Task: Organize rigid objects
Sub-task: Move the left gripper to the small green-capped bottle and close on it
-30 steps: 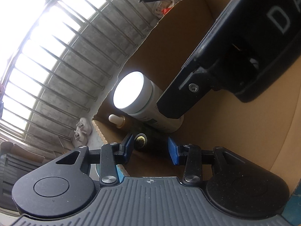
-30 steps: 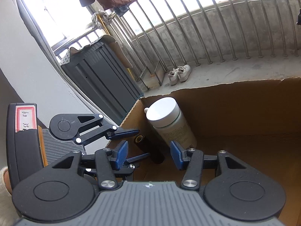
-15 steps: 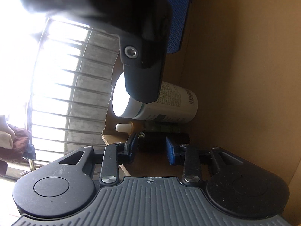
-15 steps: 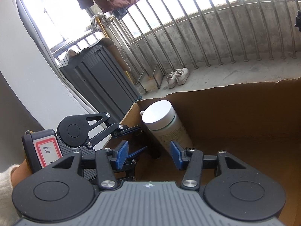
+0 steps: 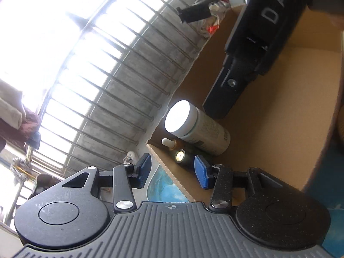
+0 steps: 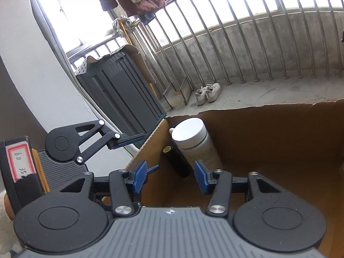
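Standing in the far left corner of the cardboard box (image 6: 268,129), the dark bottle (image 6: 175,161) leans on the white-capped bottle (image 6: 196,144), with a small dropper bottle (image 5: 168,142) behind. The dark bottle's long axis runs roughly upright, tilted. The left gripper (image 5: 173,171) is nearer, and its jaws are opening with nothing pressed between them. It seems to sit outside the box edge, though fisheye distortion blurs this. The right gripper (image 6: 171,177) hangs released and empty.

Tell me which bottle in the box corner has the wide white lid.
The large white bottle with the printed label; the black bottle beside it is slimmer with a gold-marked top, and the dropper bottle has a small white bulb.
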`<action>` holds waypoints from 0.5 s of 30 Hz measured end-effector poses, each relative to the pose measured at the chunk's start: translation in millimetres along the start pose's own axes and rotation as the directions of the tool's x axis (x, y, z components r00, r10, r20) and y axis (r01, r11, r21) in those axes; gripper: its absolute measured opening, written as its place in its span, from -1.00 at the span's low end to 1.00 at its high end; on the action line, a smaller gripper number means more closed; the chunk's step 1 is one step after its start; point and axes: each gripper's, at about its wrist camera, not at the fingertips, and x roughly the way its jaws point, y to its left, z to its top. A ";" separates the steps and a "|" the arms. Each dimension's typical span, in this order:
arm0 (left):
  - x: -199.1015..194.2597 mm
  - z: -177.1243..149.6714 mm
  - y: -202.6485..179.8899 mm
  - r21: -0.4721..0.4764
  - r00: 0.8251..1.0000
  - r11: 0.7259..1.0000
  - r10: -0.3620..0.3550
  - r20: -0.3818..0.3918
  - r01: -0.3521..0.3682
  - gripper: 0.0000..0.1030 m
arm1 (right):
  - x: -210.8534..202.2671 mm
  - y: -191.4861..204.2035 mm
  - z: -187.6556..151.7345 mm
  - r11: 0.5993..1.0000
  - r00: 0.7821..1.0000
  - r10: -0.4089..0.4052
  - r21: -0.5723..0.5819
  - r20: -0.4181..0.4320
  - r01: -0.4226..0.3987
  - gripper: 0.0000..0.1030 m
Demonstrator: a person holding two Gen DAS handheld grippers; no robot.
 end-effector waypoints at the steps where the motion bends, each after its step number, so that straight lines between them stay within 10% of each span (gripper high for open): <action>1: -16.8 -3.4 5.9 -0.064 0.999 0.998 -0.018 0.029 0.020 -0.12 | -9.6 2.6 -1.1 1.000 1.000 0.012 -0.013 0.008 -0.012 0.01; 5: -92.7 -18.3 4.5 -0.282 0.974 0.943 -0.130 0.183 0.179 -0.08 | -52.0 13.2 -14.7 0.999 0.998 0.035 -0.041 0.047 -0.033 0.02; 11: -120.5 -40.4 -42.8 -0.438 0.862 0.752 -0.353 0.363 0.493 -0.07 | -118.7 15.4 -55.7 0.999 0.996 0.048 -0.003 0.075 -0.048 0.02; 15: -105.1 -37.5 -96.0 -0.366 0.819 0.745 -0.421 0.391 0.558 -0.13 | -140.0 14.4 -81.2 1.000 0.998 -0.010 -0.009 0.056 0.010 0.02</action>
